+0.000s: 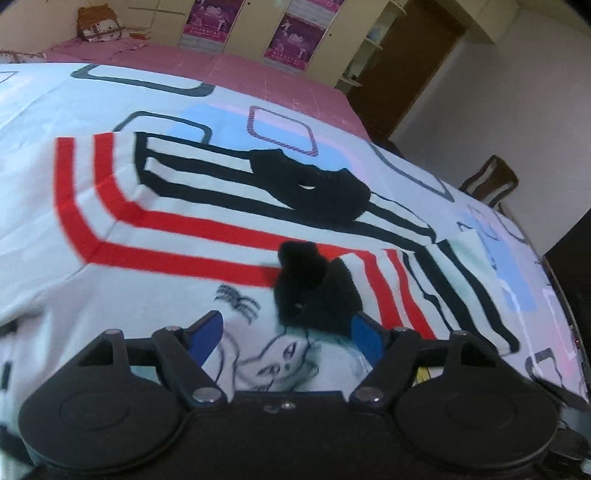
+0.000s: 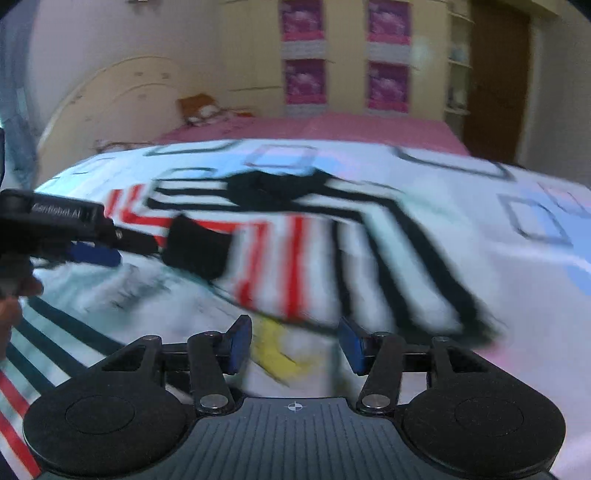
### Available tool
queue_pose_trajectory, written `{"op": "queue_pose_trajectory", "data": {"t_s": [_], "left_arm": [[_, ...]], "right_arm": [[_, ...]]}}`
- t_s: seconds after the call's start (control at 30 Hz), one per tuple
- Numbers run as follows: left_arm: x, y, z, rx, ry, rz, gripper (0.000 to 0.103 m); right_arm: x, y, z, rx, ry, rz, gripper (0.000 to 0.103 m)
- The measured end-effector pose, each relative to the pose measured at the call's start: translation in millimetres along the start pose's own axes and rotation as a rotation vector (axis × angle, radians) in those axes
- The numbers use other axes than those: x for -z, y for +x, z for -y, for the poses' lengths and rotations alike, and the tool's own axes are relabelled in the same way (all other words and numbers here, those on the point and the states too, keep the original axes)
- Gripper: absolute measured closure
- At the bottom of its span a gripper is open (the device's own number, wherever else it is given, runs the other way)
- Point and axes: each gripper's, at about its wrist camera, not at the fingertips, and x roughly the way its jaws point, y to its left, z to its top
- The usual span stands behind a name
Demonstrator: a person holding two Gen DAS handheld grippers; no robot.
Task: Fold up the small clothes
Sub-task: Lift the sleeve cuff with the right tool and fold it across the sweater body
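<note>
A small white top [image 1: 177, 206] with red and black stripes, a black collar [image 1: 314, 192] and a printed cartoon face lies spread on the bed. One sleeve with a black cuff [image 1: 310, 284] is folded in over the front. My left gripper [image 1: 288, 338] is open, just above the shirt's front, with the cuff right ahead of its fingers. My right gripper [image 2: 295, 345] is open and empty over the shirt [image 2: 295, 258]. The right wrist view is blurred. The left gripper also shows in the right wrist view [image 2: 92, 254], beside the black cuff [image 2: 199, 247].
The shirt lies on a white sheet with blue and grey squares [image 1: 480, 206]. A pink bedspread [image 1: 229, 70] and pillows [image 1: 99, 26] lie beyond. A wardrobe and a brown door [image 1: 406, 66] stand behind, with a wooden chair [image 1: 491, 181] at the bed's right edge.
</note>
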Motion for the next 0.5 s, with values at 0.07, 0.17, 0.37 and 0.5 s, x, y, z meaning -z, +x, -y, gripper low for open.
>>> {"op": "queue_pose_trajectory", "data": {"t_s": [0.07,0.17,0.37,0.5], "left_arm": [[-4.1,10.5,1.9,0.002,0.005,-0.004,0.032],[-11.5,20.5,6.6,0.040,0.011,-0.007,0.052],[-17.1,35.5,17.5,0.057,0.038,-0.046,0.095],[-25.5,1.3,7.0,0.010,0.056,0.070,0.096]], "right_arm": [[5.8,-10.1,24.0,0.052,0.071,0.001,0.051],[8.1,-17.8,58.1,0.124,0.196,0.017,0.064],[1.8,-12.2,91.7,0.148,0.315,0.022,0.070],[-0.2,-0.1,90.6,0.149,0.299,0.000,0.090]]}}
